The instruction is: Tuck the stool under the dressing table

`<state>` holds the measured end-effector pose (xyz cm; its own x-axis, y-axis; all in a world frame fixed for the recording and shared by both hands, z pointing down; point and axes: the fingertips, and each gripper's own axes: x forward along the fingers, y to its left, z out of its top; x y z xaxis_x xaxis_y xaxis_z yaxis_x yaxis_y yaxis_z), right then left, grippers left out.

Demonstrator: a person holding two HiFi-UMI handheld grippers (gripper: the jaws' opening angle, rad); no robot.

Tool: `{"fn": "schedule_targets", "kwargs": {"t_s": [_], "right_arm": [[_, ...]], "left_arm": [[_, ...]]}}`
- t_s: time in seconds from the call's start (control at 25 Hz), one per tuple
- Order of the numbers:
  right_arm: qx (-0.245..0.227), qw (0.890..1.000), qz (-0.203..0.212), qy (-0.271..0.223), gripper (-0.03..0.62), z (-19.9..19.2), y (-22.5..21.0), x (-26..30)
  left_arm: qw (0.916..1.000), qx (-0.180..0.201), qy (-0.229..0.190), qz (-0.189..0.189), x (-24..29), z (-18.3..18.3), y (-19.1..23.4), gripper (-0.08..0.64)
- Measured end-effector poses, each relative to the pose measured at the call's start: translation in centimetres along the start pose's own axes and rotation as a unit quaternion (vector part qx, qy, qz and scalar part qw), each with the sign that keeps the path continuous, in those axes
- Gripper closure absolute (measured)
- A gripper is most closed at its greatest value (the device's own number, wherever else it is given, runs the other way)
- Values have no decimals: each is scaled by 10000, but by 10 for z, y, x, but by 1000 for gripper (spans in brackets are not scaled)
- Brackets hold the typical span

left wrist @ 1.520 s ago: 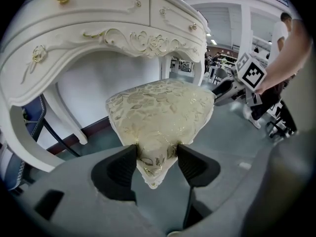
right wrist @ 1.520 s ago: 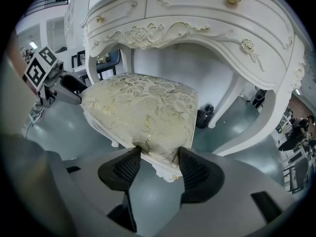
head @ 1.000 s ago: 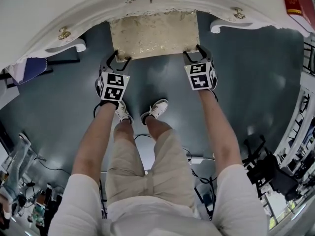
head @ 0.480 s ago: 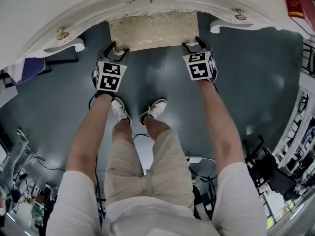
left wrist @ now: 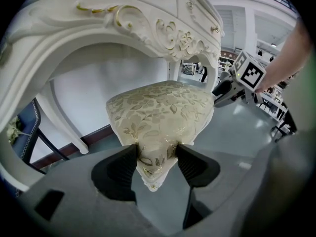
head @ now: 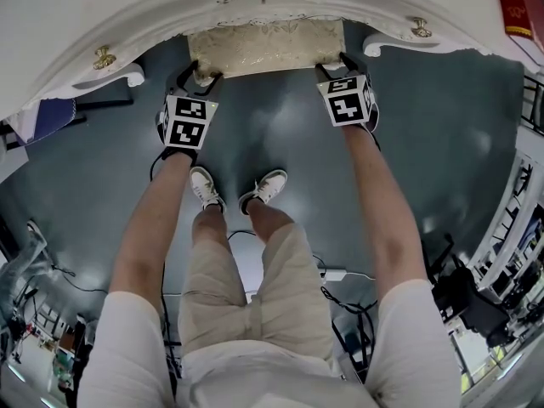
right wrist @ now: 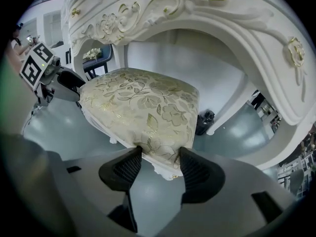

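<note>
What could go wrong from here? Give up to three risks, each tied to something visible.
1. The left gripper and right gripper each pinch only a cushioned corner of the stool; the fabric might slip free.
2. The stool sits between the carved legs of the dressing table; a skewed push could knock one.
3. Both grippers are close to the table's front edge and could bump it.

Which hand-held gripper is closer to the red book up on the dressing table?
Right. The right hand-held gripper grips the stool at the corner nearer the red book; the left hand-held gripper grips the opposite corner, farther away.
</note>
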<state>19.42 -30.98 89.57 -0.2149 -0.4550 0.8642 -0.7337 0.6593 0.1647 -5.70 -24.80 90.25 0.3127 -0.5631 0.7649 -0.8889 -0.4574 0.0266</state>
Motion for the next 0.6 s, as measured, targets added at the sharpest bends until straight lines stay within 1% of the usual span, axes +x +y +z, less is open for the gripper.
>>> {"fn": "schedule_targets", "kwargs": {"t_s": [0.36, 0.6], "right_arm": [[66, 9999, -112, -87, 359, 17, -11, 12], [30, 9993, -210, -292, 359, 30, -18, 19]], "left_arm": [[9999, 63, -93, 61, 10, 17, 18, 301], [9997, 21, -229, 86, 16, 27, 29, 302]]}}
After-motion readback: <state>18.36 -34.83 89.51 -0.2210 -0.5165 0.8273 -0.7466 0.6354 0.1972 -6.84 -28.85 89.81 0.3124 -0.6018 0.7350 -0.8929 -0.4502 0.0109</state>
